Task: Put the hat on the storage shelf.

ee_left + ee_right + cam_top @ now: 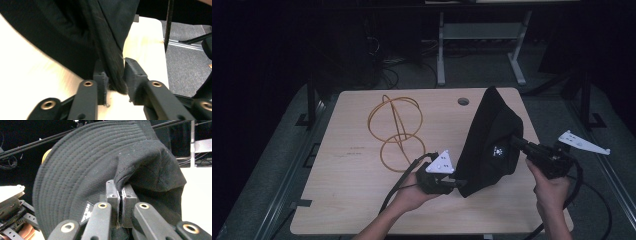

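A black cloth bucket hat with a stitched brim (492, 142) hangs raised above the right half of a light wooden table (357, 200), stretched between two hand-held grippers. The right gripper (515, 140), held in the person's right hand (549, 187) near the table's right edge, has its jaws pressed together on a fold of the hat's fabric; in the right gripper view the pads (113, 195) meet with only the pinched cloth (140, 170) between them, and the ringed stitching of the brim rises above. The left gripper (458, 184), held in the left hand (412, 196) and carrying a grey three-cornered plate (441, 163), sits at the hat's lower edge. In the left gripper view its jaws stand partly apart with the brim's rim (113, 67) hanging down between them; the left pad (101, 78) lies against the fabric, while a narrow gap shows beside the right pad, so the cloth is not clamped. On the table's left half, well apart from the hat, lies a thin orange-yellow wire frame of interlocked hoops (396, 131). A small round hole (463, 101) marks the table's far edge, just beside the hat's upper tip. A second grey three-cornered plate (584, 142) projects from the right gripper.
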A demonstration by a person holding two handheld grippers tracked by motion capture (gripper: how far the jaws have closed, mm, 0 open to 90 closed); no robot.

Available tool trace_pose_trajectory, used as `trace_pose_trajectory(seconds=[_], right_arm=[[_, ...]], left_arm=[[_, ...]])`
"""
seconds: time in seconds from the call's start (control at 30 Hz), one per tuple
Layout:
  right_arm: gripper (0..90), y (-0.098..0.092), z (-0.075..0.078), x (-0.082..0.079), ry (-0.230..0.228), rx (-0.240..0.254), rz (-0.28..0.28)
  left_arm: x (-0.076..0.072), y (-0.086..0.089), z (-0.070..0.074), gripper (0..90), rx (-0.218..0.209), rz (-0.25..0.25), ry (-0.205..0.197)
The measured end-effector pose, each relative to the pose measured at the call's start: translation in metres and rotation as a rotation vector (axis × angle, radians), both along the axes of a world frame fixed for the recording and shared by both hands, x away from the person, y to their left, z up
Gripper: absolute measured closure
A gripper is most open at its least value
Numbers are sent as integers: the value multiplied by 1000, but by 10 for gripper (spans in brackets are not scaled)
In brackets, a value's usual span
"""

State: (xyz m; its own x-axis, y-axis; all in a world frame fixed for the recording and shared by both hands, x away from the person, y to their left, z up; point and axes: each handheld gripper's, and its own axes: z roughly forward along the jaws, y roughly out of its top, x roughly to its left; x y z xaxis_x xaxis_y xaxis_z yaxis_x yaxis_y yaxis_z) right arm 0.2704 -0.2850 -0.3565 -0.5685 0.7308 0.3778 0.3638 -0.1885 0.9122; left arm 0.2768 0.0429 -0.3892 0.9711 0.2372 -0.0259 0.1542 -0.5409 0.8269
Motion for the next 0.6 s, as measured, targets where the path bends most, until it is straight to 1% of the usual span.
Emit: trace_pose_trajectory(seconds=[0.03, 0.1, 0.13, 0.17, 0.2, 0.23, 0.27, 0.3, 0.37, 0.4, 0.43, 0.47, 0.5, 0.53, 0.57, 0.6], right_arm=[[873, -1, 5, 1, 0, -12, 4], [873, -1, 10, 3, -1, -26, 7], [873, -1, 10, 3, -1, -26, 7], [873, -1, 15, 5, -7, -49, 11], [873, -1, 15, 5, -7, -49, 11], [873, 0, 20, 6, -10, -65, 21], [873, 0, 23, 7, -7, -77, 22], [873, 0, 23, 7, -7, -77, 22], [873, 1, 29, 9, -12, -104, 30], [872, 0, 31, 9, -11, -112, 27], [873, 0, 32, 10, -11, -115, 29], [873, 0, 32, 10, -11, -115, 29], [873, 0, 36, 12, -11, -127, 32], [873, 0, 36, 12, -11, -127, 32], [873, 1, 39, 14, -15, -131, 42], [873, 1, 39, 14, -15, -131, 42]], left_arm=[[-1, 2, -1, 671, 0, 5, 5], [-2, 5, -1, 648, 1, 7, 4], [-2, 5, -1, 639, 1, 7, 4], [-3, 6, -2, 629, 4, 9, 4], [-3, 8, -2, 629, 5, 9, 1], [-4, 12, -3, 609, 9, 11, 2], [-4, 12, -3, 607, 9, 11, 2], [-4, 15, -3, 607, 10, 12, 1], [-5, 23, -4, 585, 8, 25, 7], [-5, 23, -4, 581, 8, 25, 7], [-7, 28, -6, 577, 11, 30, 7], [-7, 28, -6, 572, 11, 30, 7], [-7, 33, -6, 565, 18, 33, 2], [-7, 33, -6, 560, 18, 33, 2], [-9, 38, -8, 556, 25, 41, -1], [-9, 38, -8, 548, 25, 41, -1]])
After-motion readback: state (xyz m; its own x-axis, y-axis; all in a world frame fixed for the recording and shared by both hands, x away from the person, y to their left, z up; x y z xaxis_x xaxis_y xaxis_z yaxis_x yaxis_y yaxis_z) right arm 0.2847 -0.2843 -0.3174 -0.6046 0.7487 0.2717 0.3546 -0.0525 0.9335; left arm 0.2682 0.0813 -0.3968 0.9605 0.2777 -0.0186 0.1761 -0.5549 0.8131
